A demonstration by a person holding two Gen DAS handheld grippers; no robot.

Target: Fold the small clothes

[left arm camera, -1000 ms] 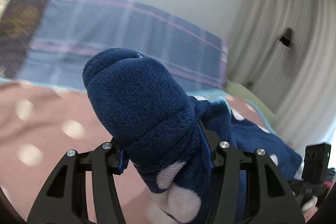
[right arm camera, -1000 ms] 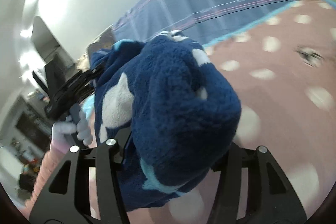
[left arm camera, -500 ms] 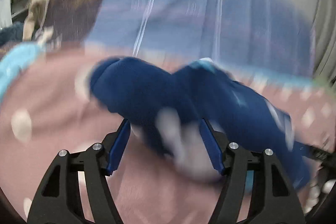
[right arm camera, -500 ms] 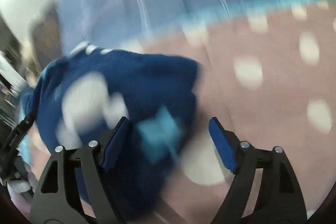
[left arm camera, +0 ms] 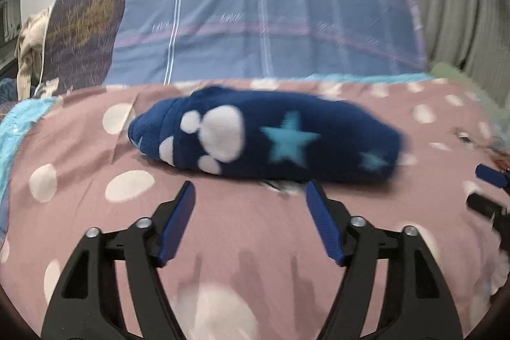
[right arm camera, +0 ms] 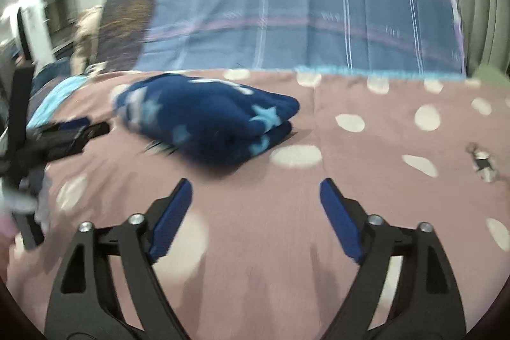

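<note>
Garment (left arm camera: 271,139), navy fleece with paw and star print, is seen folded into a bundle on the dotted bedspread (left arm camera: 223,244), ahead of both tongs. Left tongs (left arm camera: 250,203) and right tongs (right arm camera: 255,199) are spread wide, empty. Fold step is judged done; next, another piece must be fetched.

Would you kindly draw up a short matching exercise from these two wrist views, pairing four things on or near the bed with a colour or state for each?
Column one:
1. fleece garment
2. bedspread
3. left gripper
4. pillow

Column two:
A. pink with white dots
B. open, holding nothing
C. blue plaid, propped at the head of the bed
D. navy with stars and a paw print, folded and lying flat

Pairs: 1-D, 2-A, 3-B, 4-C.

The right gripper is open as well, and the fleece garment lies beyond its fingertips, untouched.
</note>
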